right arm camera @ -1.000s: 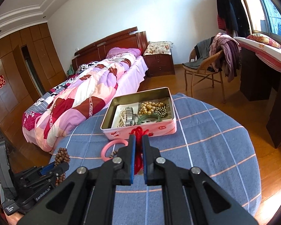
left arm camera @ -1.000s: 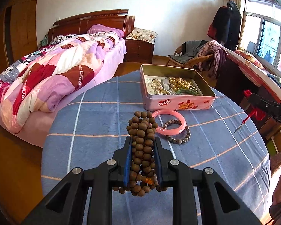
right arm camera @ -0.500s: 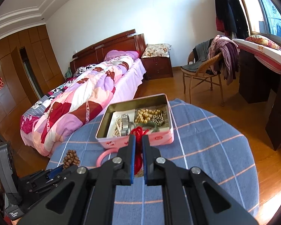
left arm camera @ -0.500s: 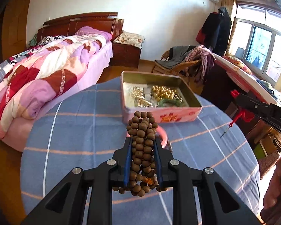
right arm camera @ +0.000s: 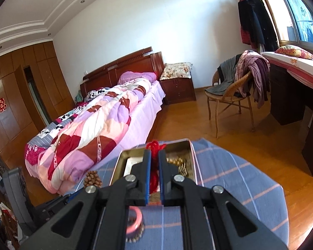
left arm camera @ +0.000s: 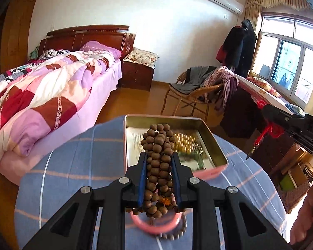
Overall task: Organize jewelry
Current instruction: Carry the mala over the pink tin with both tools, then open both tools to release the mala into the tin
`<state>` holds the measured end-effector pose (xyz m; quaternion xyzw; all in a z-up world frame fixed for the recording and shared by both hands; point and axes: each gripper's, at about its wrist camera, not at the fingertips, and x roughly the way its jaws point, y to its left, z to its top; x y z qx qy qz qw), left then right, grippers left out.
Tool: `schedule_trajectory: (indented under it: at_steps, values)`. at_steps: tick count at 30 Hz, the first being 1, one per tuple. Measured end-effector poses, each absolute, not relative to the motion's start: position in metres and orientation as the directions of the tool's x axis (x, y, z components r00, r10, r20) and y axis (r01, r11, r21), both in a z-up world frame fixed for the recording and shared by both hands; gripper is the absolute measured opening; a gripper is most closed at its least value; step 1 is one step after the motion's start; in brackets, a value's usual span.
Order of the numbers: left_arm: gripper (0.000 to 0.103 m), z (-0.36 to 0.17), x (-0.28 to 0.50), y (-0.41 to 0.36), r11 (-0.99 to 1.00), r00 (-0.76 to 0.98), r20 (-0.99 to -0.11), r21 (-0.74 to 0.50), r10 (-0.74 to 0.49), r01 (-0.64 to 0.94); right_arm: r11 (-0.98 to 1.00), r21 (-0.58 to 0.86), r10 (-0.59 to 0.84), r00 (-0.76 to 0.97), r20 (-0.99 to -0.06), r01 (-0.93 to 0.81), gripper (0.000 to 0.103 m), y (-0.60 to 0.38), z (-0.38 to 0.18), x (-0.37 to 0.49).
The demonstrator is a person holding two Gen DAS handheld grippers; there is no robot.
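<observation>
- Left gripper [left arm camera: 159, 158] with fingers pinching a bunch of brown wooden beads [left arm camera: 158, 145], held up above the near edge of the tin [left arm camera: 217, 145].
- Beads bulging out past the fingertips and hanging down behind them; small orange bit among the lower beads.
- Right gripper [right arm camera: 154, 156] with fingers pressed nearly together on a red cord [right arm camera: 154, 145], knot poking out above the fingertips, over the tin's far rim in the right wrist view.
- Same red cord [left arm camera: 268, 128] seen from the left wrist view dangling from the right gripper, off to the right of the tin, a dark pointed end hanging lowest.
- Open pink tin on the worktop [left arm camera: 73, 166], with gold beads [left arm camera: 185, 143] and pale strands inside, blurred.
- Pink bangle [left arm camera: 156, 225] lying flat on the blue checked cloth, just below the left gripper, with a bracelet of dark round beads [left arm camera: 173, 234] touching it.
- Bed [left arm camera: 41, 95] with patchwork quilt beyond the worktop; wicker chair [right arm camera: 229, 95] draped with clothes by the window side.
</observation>
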<state>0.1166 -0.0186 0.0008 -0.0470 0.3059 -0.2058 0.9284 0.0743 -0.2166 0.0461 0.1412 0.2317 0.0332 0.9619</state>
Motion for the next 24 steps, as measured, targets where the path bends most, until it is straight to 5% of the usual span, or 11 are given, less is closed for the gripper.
schedule_trajectory:
  at_steps: [21, 22, 24]
  values:
    - [0.022, -0.045, 0.191, -0.062, 0.948, 0.704, -0.642, -0.132, -0.303, 0.289, 0.962, 0.258, 0.087, 0.801, -0.592, 0.085, 0.015, -0.226, -0.034, 0.170]
    - [0.022, -0.047, 0.193, -0.063, 0.950, 0.702, -0.648, -0.125, -0.296, 0.285, 0.961, 0.261, 0.089, 0.798, -0.596, 0.087, 0.016, -0.227, -0.036, 0.171]
    - [0.022, -0.050, 0.193, -0.064, 0.957, 0.701, -0.659, -0.107, -0.273, 0.271, 0.954, 0.286, 0.104, 0.802, -0.589, 0.086, 0.045, -0.231, -0.039, 0.168]
